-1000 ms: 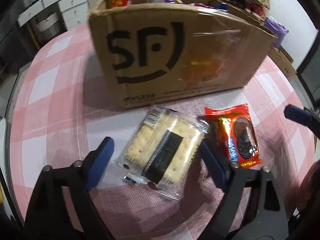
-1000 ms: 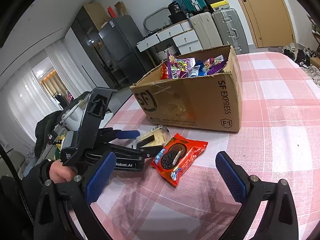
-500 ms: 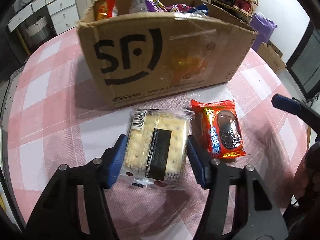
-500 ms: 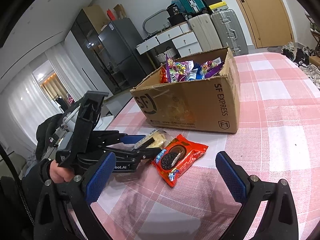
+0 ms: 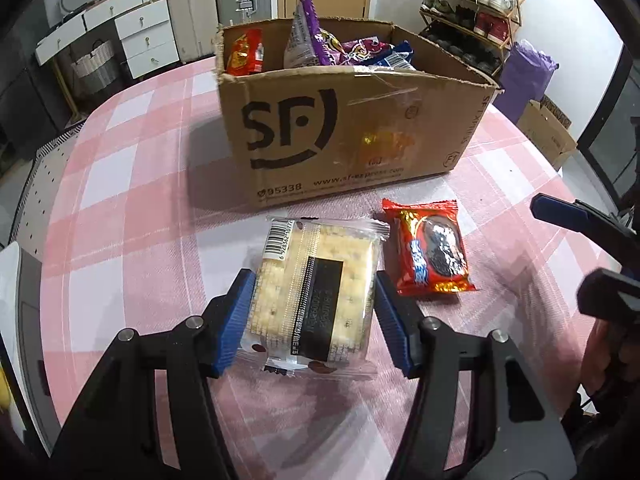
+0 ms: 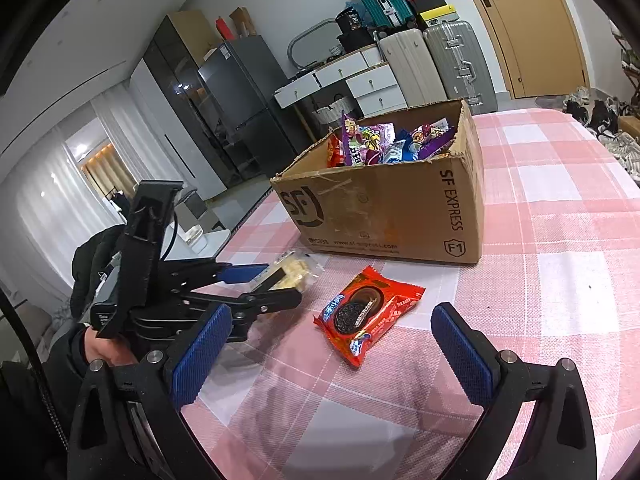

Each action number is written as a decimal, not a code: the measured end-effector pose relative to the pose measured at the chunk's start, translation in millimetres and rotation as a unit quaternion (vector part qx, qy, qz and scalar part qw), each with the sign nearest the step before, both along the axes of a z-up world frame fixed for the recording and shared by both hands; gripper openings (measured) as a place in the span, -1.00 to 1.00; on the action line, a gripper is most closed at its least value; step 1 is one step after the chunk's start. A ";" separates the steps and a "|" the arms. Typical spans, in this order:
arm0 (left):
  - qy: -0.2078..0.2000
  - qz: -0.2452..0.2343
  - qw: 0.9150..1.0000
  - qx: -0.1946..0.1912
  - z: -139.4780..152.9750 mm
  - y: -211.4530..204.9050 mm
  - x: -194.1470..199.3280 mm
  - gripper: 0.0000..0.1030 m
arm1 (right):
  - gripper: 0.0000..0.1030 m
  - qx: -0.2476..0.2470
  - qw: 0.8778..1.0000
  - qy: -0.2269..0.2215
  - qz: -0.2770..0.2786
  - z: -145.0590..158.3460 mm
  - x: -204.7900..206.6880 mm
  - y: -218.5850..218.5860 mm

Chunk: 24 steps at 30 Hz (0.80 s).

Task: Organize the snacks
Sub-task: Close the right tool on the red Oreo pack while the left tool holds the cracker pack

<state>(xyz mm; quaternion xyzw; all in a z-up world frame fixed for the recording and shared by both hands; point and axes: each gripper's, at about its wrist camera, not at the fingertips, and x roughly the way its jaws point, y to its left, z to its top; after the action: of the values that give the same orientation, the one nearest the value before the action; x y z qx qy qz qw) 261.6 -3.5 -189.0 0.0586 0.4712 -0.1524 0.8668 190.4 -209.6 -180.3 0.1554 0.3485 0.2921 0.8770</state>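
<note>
My left gripper (image 5: 314, 316) is shut on a clear cracker pack (image 5: 316, 284), with its blue pads against both long sides; the pack seems lifted off the cloth. The same grip shows in the right wrist view (image 6: 290, 274). A red Oreo packet (image 5: 430, 252) lies on the pink checked tablecloth just right of the crackers, also in the right wrist view (image 6: 368, 314). My right gripper (image 6: 332, 360) is open and empty, hovering just short of the Oreo packet. The SF cardboard box (image 5: 340, 136) stands behind, holding several snack bags (image 6: 380, 142).
The round table (image 6: 560, 216) has a pink checked cloth. Beyond it are white drawers (image 5: 136, 32), suitcases (image 6: 444, 60) and a shoe rack (image 5: 472, 4). A smaller cardboard box (image 5: 548, 132) sits on the floor to the right.
My left gripper closed from wide open onto the cracker pack and drew it back from the box, seemingly lifting it. My right gripper stayed open and barely moved.
</note>
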 end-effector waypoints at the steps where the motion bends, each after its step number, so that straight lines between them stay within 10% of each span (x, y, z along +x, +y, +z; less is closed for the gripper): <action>1: -0.001 0.002 1.000 -0.001 1.3 2.9 -1.4 0.11 | 0.97 -0.001 1.000 0.001 0.000 0.1 -0.6 0.9; 24: -0.003 0.069 0.996 -0.062 -5.1 75.2 -69.5 0.11 | 0.97 -0.052 0.997 0.064 0.011 -27.5 19.1 42.6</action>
<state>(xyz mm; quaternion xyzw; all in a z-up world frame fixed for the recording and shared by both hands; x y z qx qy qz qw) 192.1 71.7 -194.1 -0.0272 0.4612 -0.1206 0.8786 209.5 -167.0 -207.8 0.1239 0.4203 0.2730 0.8564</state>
